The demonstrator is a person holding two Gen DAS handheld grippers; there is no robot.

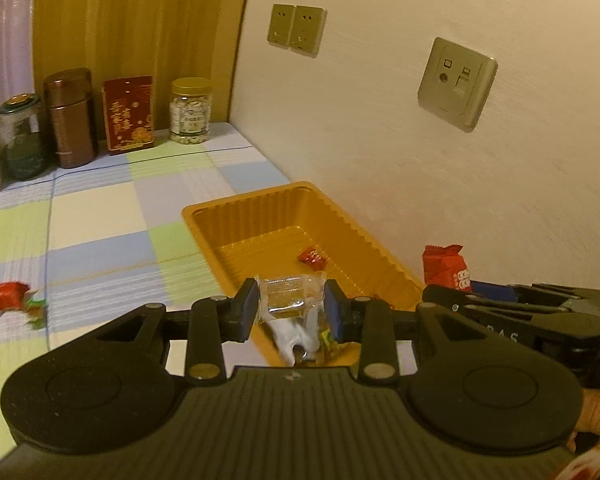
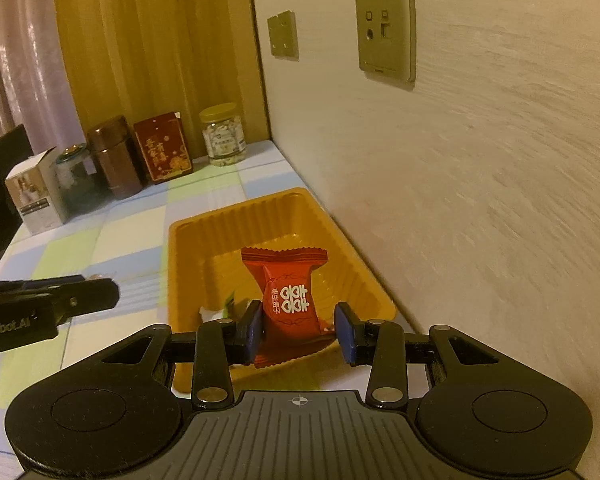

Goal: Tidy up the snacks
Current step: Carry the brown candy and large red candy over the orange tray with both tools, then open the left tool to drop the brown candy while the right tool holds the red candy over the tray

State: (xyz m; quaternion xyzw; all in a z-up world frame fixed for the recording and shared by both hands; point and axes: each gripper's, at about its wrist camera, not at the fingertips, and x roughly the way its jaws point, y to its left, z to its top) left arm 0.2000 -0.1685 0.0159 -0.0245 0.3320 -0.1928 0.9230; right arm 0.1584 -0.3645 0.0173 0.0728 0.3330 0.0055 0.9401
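My left gripper [image 1: 292,312] is shut on a clear-wrapped golden snack [image 1: 290,294] and holds it above the near end of an orange ribbed tray [image 1: 260,216]. A small red candy [image 1: 312,258] lies on the tray floor, and a white wrapper [image 1: 290,338] lies below the held snack. My right gripper [image 2: 300,324] is shut on a red packet with white characters [image 2: 290,292], held upright over the same tray [image 2: 236,210]. White and green wrappers [image 2: 220,312] show in the tray beside it. Another red candy [image 1: 6,294] rests on the checked tablecloth at far left.
A pale wall with socket plates [image 1: 456,82] runs close along the tray's right side. At the back stand a pill jar [image 1: 190,110], a red box [image 1: 129,114], a brown canister [image 1: 69,118], a dark glass jar [image 1: 22,136] and a white carton [image 2: 36,192].
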